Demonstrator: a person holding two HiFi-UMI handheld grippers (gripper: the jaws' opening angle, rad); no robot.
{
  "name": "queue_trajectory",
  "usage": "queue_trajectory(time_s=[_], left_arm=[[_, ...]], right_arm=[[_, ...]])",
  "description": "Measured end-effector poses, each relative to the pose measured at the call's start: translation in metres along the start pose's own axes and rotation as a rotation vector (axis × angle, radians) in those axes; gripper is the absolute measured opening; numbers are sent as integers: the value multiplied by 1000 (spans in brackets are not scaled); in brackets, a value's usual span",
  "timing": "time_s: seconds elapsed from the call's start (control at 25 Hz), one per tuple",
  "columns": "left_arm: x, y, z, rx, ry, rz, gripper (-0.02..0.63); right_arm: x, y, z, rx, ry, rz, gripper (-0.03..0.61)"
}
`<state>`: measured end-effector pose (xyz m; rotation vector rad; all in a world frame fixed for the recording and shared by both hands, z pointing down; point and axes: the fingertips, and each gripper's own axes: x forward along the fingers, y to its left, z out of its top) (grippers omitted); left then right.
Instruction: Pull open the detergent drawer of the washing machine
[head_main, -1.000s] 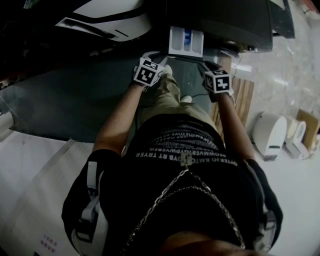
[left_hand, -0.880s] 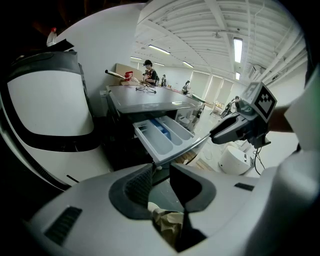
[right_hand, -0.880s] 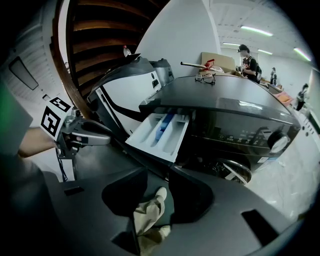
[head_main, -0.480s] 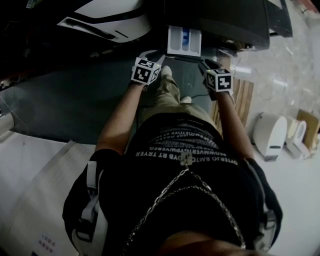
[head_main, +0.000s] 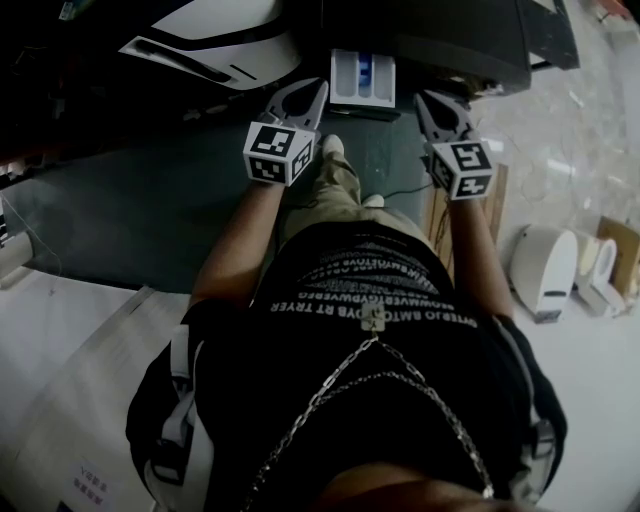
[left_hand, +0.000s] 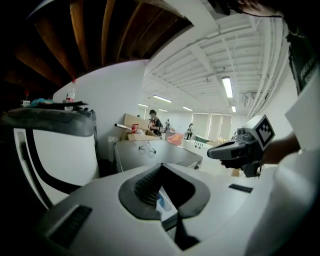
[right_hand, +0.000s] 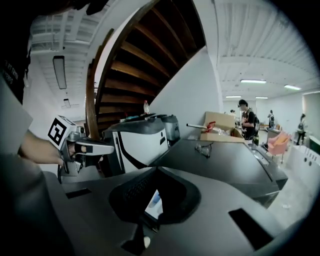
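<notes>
Left hand-held gripper (head_main: 318, 90) has its jaws brought together at the tips with nothing pinched between them. Its own view shows only a sliver of white and blue through the hollow behind the tips, and that lies beyond the jaws, not in them. The right hand-held gripper (head_main: 424, 98) is likewise closed and empty. The two hang apart, one to each side of the detergent drawer (head_main: 363, 78), both a little nearer than it and touching nothing that I can see.

The drawer stands out from the dark washing machine (head_main: 455, 40) at the far middle of the head view, its white inside and a blue insert (head_main: 366, 70) open from above. A white appliance (head_main: 215, 35) sits at the far left. The pull looks largely made.

The drawer is probably thin moulded plastic: light, stiff, running on short guides with an end stop. Its glossy front would likely slip under a pinch, so the better hold is the front panel's lower lip or finger recess, at mid-width. Pull straight toward the near side, since an off-centre tug could make it bind and a jerk at the stop could crack it.
</notes>
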<state>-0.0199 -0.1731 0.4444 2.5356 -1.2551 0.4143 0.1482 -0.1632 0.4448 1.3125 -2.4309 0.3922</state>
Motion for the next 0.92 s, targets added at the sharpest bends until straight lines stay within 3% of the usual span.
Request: queue_trajectory(time_s=[0.24,0.36,0.52,0.92], left_arm=[[-36,-17,79,39,-157,27,3],[-53,-26,104,69,-197,35,3],[-69,-36,116,126,-206,57,3],[-89,-63,119,118,-214,66,3]], right_arm=[[-39,7,62,-64,-151,14,2],[-57,16,85,-73,-205,34,2],[-79,29,106,-88,-219,43,2],[-107,33,106,-93,-237,65,2]])
